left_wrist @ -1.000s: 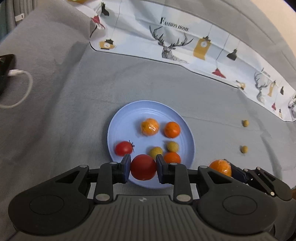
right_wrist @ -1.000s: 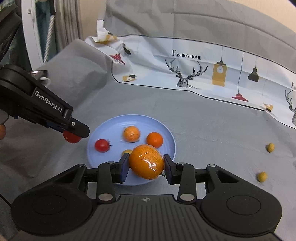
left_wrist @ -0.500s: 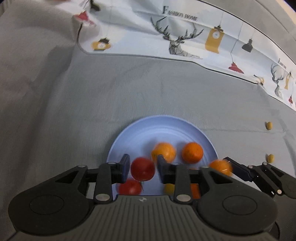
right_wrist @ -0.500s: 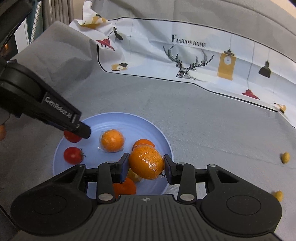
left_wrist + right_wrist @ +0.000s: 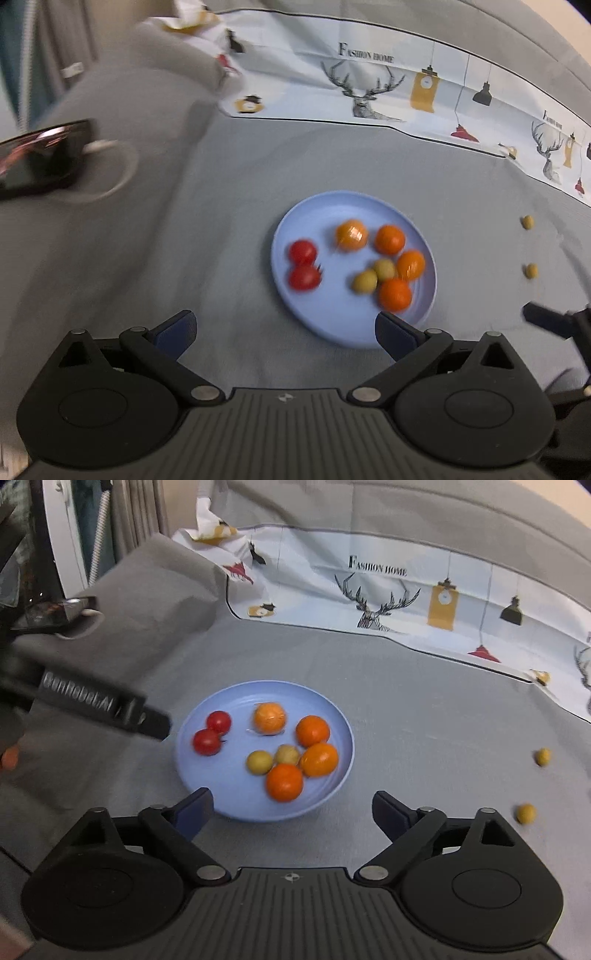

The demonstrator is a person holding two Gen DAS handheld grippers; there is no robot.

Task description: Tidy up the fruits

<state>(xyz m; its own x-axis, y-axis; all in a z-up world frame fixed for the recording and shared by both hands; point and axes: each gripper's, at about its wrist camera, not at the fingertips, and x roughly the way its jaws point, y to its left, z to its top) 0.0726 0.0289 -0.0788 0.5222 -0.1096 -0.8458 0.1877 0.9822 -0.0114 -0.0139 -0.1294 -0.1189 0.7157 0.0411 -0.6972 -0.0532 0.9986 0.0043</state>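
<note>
Now both tools (image 5: 284,330) (image 5: 293,808) are opening (nothing between) near the fruit-filled blue plate (image 5: 218,801).

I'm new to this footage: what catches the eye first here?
The blue plate in the middle of the grey cloth, piled with red tomatoes and oranges. Two small yellow fruits lie loose on the cloth to its right, and a deer-print sheet lies behind.
</note>
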